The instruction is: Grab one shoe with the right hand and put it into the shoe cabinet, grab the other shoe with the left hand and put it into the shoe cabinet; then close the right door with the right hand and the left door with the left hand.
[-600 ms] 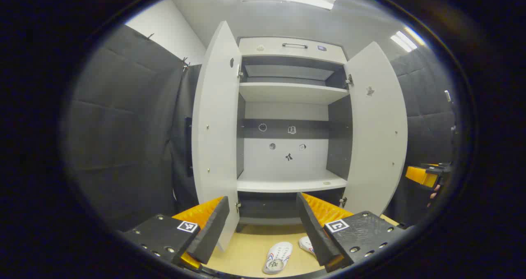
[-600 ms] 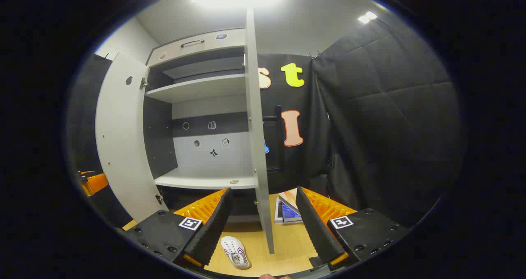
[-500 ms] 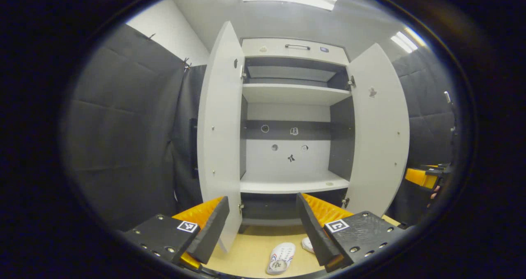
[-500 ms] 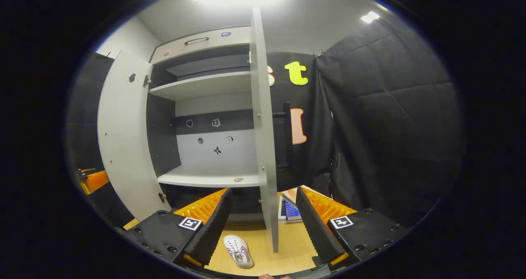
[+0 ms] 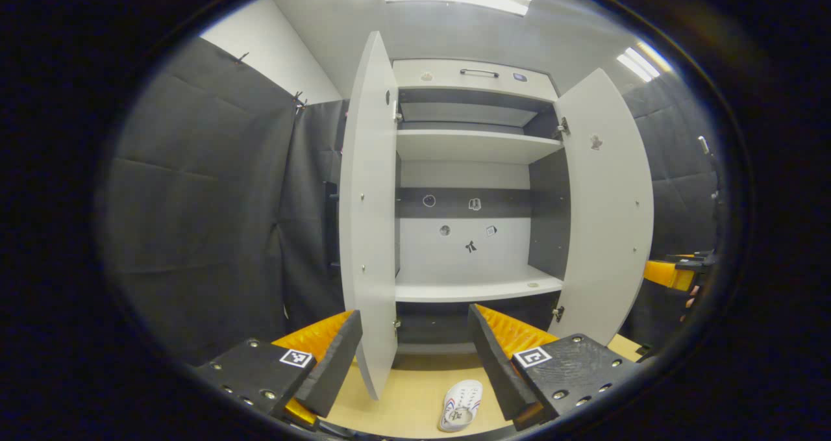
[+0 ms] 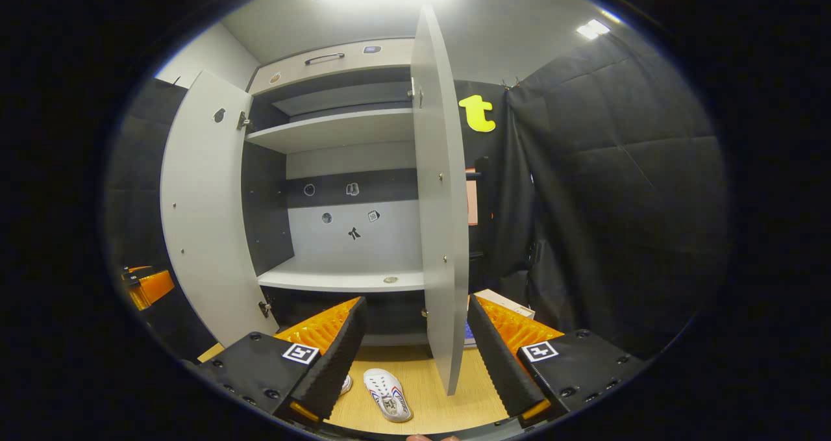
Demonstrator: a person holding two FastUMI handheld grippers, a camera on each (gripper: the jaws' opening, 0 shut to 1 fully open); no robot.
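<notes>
The white shoe cabinet [image 5: 477,77] stands ahead with both doors swung wide, its left door [image 5: 367,233] and right door [image 5: 607,220] edge-on to me. One white shoe with red and blue stripes [image 5: 461,405] lies on the wooden floor in front of it. My left gripper [image 5: 415,356] is open and empty, held above and short of that shoe. In the right gripper view the shoe [image 6: 388,386] lies between the fingers' line, and a second shoe [image 6: 346,384] peeks out beside the left finger. My right gripper [image 6: 415,350] is open and empty too.
The cabinet's lower shelf [image 5: 477,290] is bare, as is the upper shelf [image 6: 331,132]. The right door [image 6: 445,201] juts out close to my right gripper. A box and books [image 6: 503,301] lie on the floor behind that door. Black padded walls enclose both sides.
Both views have swung left, so the cabinet sits further right in each. A second shoe has slipped behind my left gripper's right finger and come into sight in the right gripper view.
</notes>
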